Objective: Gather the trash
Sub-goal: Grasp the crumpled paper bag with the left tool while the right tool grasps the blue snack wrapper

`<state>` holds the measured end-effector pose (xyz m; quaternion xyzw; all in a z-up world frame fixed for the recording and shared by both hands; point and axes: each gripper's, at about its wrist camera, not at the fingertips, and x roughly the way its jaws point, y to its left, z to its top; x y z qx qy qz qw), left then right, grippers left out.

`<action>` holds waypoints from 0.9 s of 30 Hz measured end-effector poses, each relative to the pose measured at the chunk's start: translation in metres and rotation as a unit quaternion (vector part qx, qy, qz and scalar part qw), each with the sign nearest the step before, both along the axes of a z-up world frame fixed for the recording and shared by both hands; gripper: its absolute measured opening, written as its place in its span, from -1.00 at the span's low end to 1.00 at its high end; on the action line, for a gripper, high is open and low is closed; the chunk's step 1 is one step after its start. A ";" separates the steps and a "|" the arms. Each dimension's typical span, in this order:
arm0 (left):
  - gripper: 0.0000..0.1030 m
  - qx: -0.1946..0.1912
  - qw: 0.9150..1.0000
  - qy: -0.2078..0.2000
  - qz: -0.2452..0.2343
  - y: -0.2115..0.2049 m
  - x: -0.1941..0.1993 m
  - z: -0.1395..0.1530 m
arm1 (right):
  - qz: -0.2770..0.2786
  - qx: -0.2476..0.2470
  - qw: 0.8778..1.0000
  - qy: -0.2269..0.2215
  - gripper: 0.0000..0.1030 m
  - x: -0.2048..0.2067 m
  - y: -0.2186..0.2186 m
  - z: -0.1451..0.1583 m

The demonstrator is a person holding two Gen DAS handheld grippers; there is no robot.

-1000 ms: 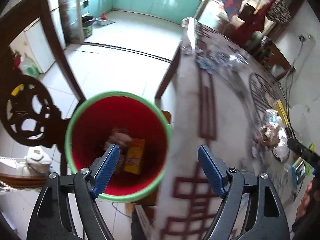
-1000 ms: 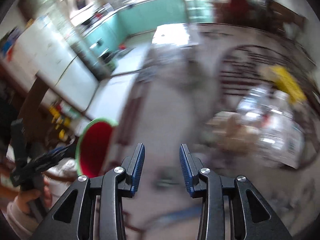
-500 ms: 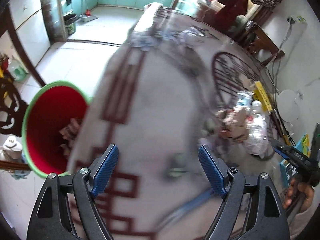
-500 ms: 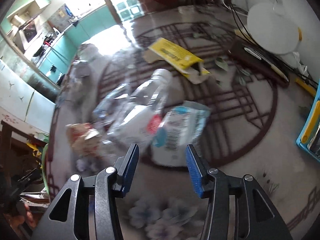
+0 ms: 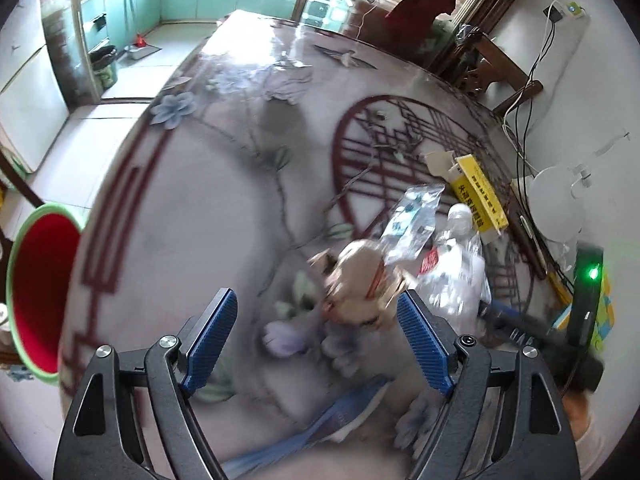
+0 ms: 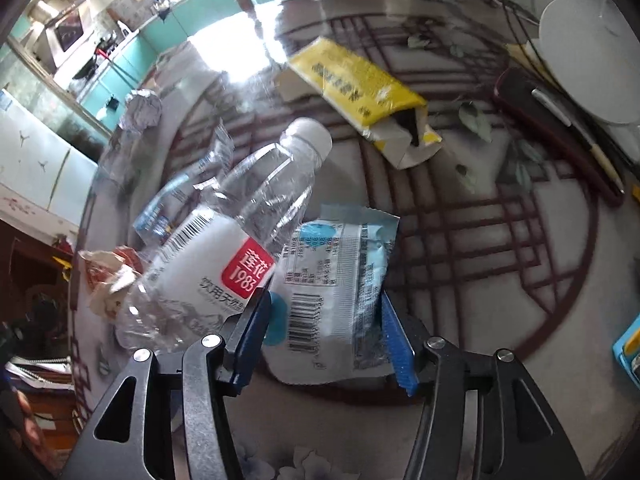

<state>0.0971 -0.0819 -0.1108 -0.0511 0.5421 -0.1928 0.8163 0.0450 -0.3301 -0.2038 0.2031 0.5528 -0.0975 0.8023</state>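
Between the right gripper's parted fingers lies a white-and-blue wrapper; left gripper gapes wide.

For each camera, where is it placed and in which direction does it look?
Left wrist: on the left gripper, looking across the table at a crumpled wrapper; red bin at left.
Right wrist: on the right gripper, looking down at a white packet between its open fingers.
Shared: the plastic bottle and the yellow box.
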 end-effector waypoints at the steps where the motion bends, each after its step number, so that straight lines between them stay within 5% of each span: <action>1: 0.60 0.000 1.000 0.001 0.000 -0.005 0.004 -0.002 | 0.002 -0.004 1.000 -0.008 0.05 0.000 0.000 0.000; 3: 0.60 0.003 1.000 0.005 0.000 -0.013 0.009 -0.007 | 0.001 0.005 1.000 -0.015 -0.02 -0.001 -0.003 -0.001; 4: 0.60 0.004 1.000 0.008 0.000 -0.018 0.012 -0.009 | -0.001 0.010 1.000 -0.020 -0.30 -0.003 -0.005 -0.001; 6: 0.60 0.006 1.000 0.014 0.002 -0.026 0.017 -0.014 | -0.005 0.015 1.000 -0.027 -0.54 -0.005 -0.013 -0.002; 17: 0.58 0.031 0.998 0.050 -0.017 -0.052 0.025 -0.045 | -0.024 -0.017 0.997 -0.069 -0.60 -0.018 -0.025 0.015; 18: 0.54 0.038 0.998 0.046 -0.022 -0.054 0.024 -0.046 | -0.025 -0.018 0.997 -0.072 -0.60 -0.023 -0.023 0.019; 22: -0.20 0.046 0.997 0.052 -0.039 -0.055 0.020 -0.052 | -0.029 -0.019 0.996 -0.077 -0.60 -0.028 -0.023 0.024; 27: -0.32 0.034 0.998 0.052 -0.029 -0.042 0.018 -0.047 | -0.026 -0.022 0.996 -0.084 -0.60 -0.029 -0.021 0.029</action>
